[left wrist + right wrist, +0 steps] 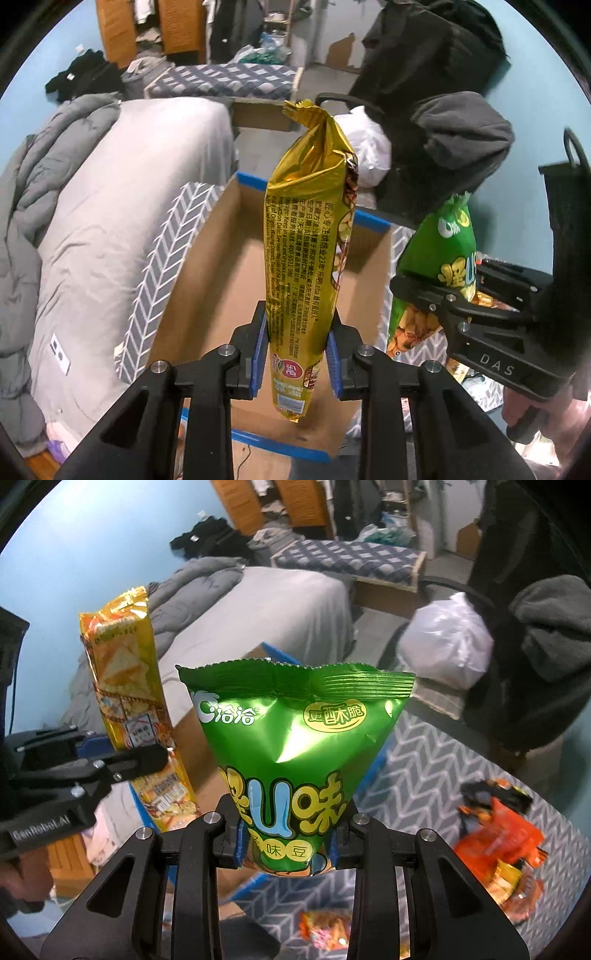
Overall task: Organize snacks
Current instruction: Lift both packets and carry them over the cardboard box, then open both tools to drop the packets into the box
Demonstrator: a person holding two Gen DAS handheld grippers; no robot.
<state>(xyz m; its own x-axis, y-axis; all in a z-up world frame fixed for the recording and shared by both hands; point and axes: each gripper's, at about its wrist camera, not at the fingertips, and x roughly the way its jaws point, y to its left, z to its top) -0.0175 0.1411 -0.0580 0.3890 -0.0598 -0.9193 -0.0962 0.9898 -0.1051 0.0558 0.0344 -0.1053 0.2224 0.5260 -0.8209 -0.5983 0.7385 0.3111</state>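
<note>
A: Where are the snacks?

B: Centre frame: gold packet [308,251] pinched low in the left tongs [295,354] over a cardboard box [207,266]; green bag [295,753] pinched in the right tongs [286,843].

A: Handling?

B: Probably light, crinkly, slippery foil; grip the sealed ends.

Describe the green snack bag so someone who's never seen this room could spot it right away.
Find the open cardboard box with blue-taped edges beside the grey bed. Two grippers hover there; the right gripper is shut on the green bag. It is wide and short, with big yellow lettering, unlike the tall, narrow gold packet in the left gripper.
</note>
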